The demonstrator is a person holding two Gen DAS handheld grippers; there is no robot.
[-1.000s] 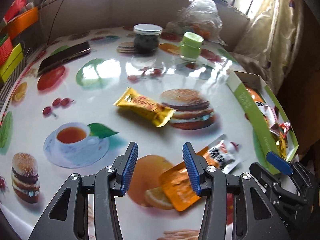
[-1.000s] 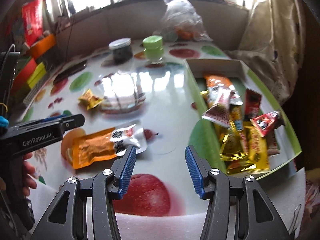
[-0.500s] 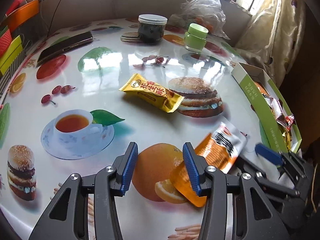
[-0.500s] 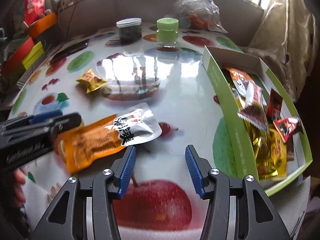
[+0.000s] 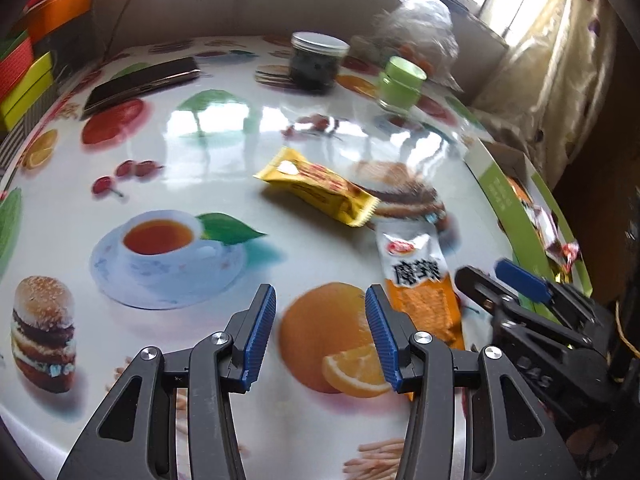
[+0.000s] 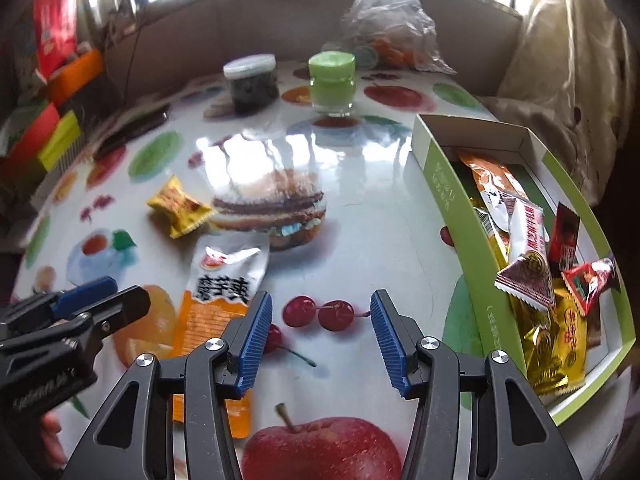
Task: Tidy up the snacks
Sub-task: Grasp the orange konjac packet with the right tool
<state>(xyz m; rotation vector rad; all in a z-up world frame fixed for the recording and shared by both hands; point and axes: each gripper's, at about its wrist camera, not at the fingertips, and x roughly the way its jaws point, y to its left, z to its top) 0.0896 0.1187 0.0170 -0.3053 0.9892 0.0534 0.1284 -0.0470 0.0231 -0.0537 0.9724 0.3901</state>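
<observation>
Since a second ago the orange-and-white snack pouch has swung from lying crosswise to pointing lengthwise up the table, and the right gripper has slid leftward beside it. Both grippers tilt steeply down over the fruit-print tablecloth, jaws parted and empty. The pouch lies at nine o'clock of the right gripper, its orange end tucked under the left blue pad. From the left gripper it sits at two o'clock. A yellow candy bar lies at twelve, and the green snack box, holding several wrapped snacks, at three.
</observation>
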